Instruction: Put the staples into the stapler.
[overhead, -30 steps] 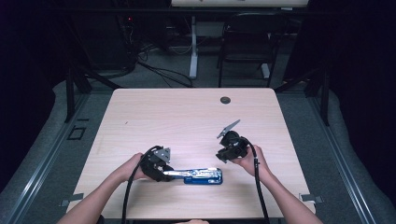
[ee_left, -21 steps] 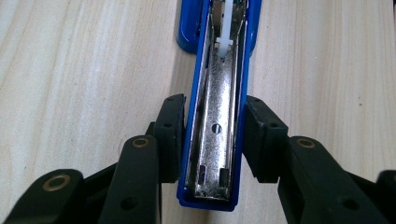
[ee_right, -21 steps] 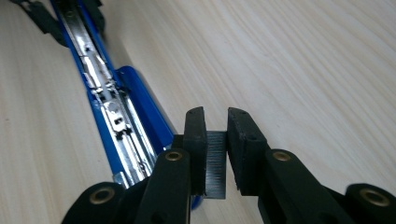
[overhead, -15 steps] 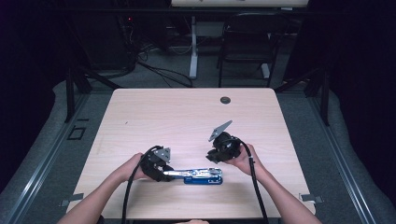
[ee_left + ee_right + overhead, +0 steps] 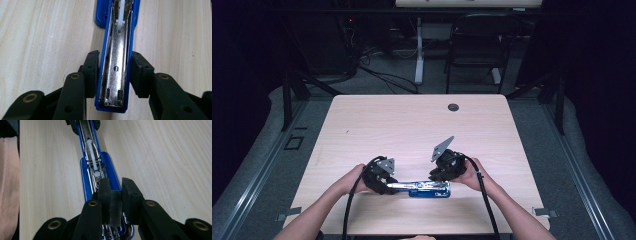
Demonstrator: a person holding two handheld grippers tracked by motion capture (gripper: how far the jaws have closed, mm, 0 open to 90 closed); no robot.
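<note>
One blue stapler is seen in the lower middle of the high view, lying opened flat on a pale wooden table. Its shiny metal channel is long and narrow, with a white plastic pusher inside. The left gripper is clamped on the sides of the blue arm. The right gripper is pressed together on a thin ribbed dark strip, above the stapler's other end. Two matte black jaws are counted on each gripper.
</note>
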